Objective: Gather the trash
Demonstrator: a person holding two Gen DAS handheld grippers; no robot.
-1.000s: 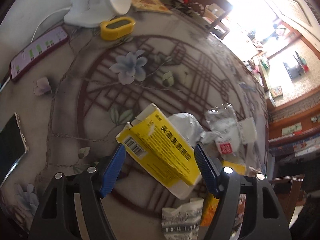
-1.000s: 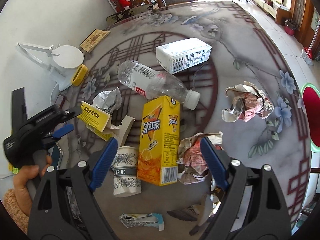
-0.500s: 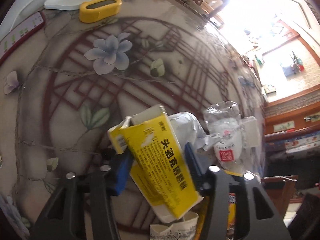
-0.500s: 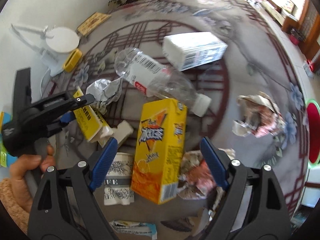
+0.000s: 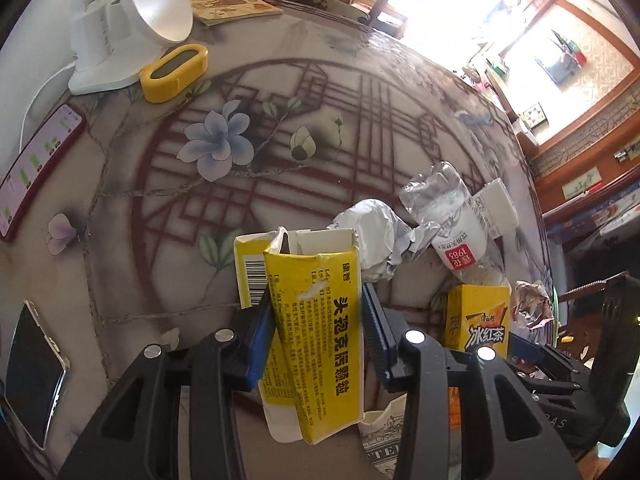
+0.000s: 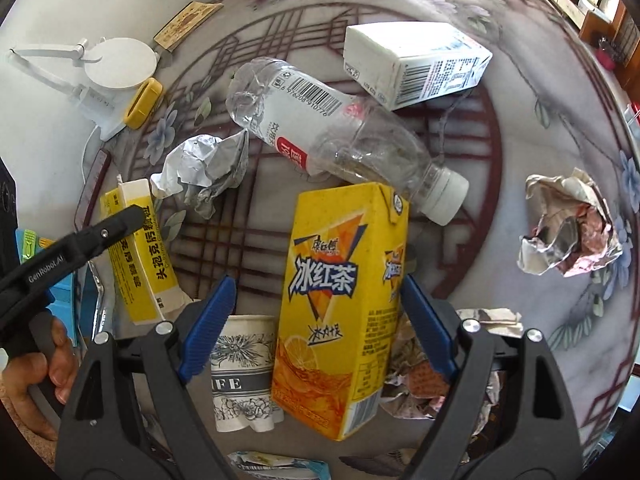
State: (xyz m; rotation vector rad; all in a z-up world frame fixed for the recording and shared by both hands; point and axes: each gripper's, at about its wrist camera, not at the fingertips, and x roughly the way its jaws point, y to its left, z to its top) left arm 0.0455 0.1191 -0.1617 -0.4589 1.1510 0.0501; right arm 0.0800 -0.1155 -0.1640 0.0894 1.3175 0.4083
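Between the blue pads of the left tongs (image 5: 318,344) sits the flattened yellow cardboard medicine box (image 5: 316,332), pinched across its narrow sides and, as I judge, lifted a little above the patterned desk (image 5: 280,152). Its top flap is torn open, so it is probably empty, very light and soft; a firm squeeze will crush it, so the hold is best kept near the middle of the body, where the walls support each other. The right tongs (image 6: 316,328) are spread wide on both sides of the yellow iced tea carton (image 6: 344,292), not touching it. That carton looks stiffer; its flat long sides offer a good hold.
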